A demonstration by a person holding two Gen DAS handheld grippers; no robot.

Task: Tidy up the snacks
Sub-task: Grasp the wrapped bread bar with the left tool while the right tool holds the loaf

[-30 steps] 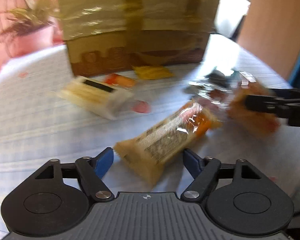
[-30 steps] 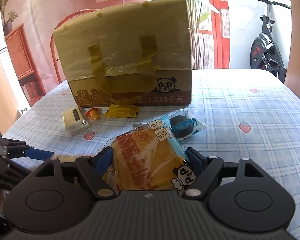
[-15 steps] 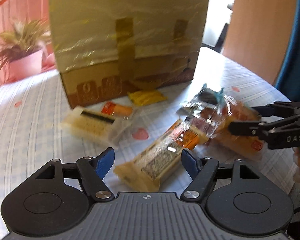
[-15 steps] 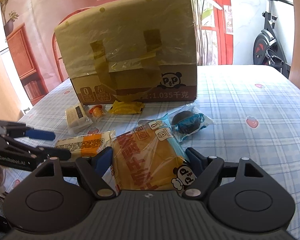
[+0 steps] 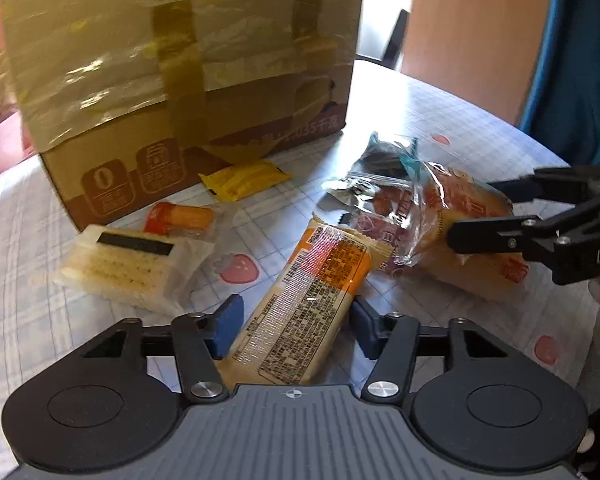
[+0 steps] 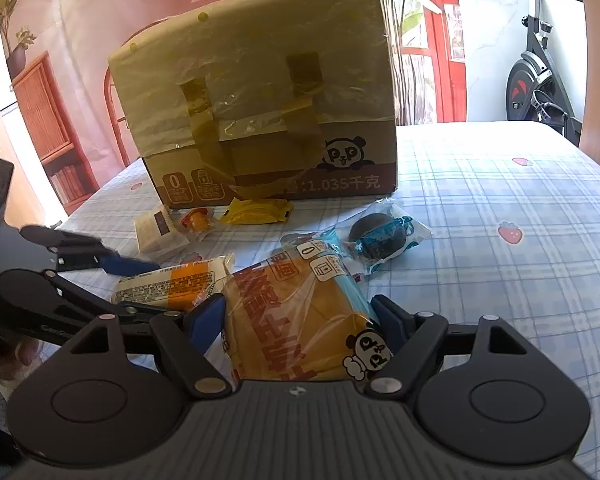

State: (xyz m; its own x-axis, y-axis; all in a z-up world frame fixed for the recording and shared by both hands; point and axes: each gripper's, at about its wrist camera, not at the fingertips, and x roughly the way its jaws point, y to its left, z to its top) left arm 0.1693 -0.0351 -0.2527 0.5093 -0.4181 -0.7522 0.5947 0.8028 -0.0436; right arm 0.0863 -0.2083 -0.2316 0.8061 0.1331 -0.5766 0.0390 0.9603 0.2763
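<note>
Between the blue pads of the left hand-held gripper point(image 5: 296, 326) a long cracker pack point(image 5: 308, 304) is lying on the checked surface point(image 6: 500, 184), its near end reaching back under the gripper body. The jaws are closing on it; the pads are sitting just beside its edges, and I cannot tell whether they are pressing yet. The right hand-held gripper point(image 6: 298, 322) is pinching a bagged bread loaf point(image 6: 296, 320), its jaws spread wide around the bag, pads against both sides. In the left wrist view that gripper is showing at the right edge, clamped across the same loaf point(image 5: 460, 216).

Compared with a second ago, the left jaws are standing noticeably narrower, and the cracker pack is sitting squarely between them rather than ahead of them. The box is filling more of the left view. The right gripper and its loaf are looking unchanged.

Counting what is lying on the surface: one taped cardboard box point(image 6: 260, 100) at the back; one yellow sachet point(image 6: 256, 212) and one small orange snack point(image 6: 198, 218) just in front of it; one pale wafer pack point(image 6: 158, 232) to the left; one dark round cake in a clear wrapper point(image 6: 380, 232) beside the loaf; one cracker pack; one bread loaf. Two hand-held grippers in all.
</note>
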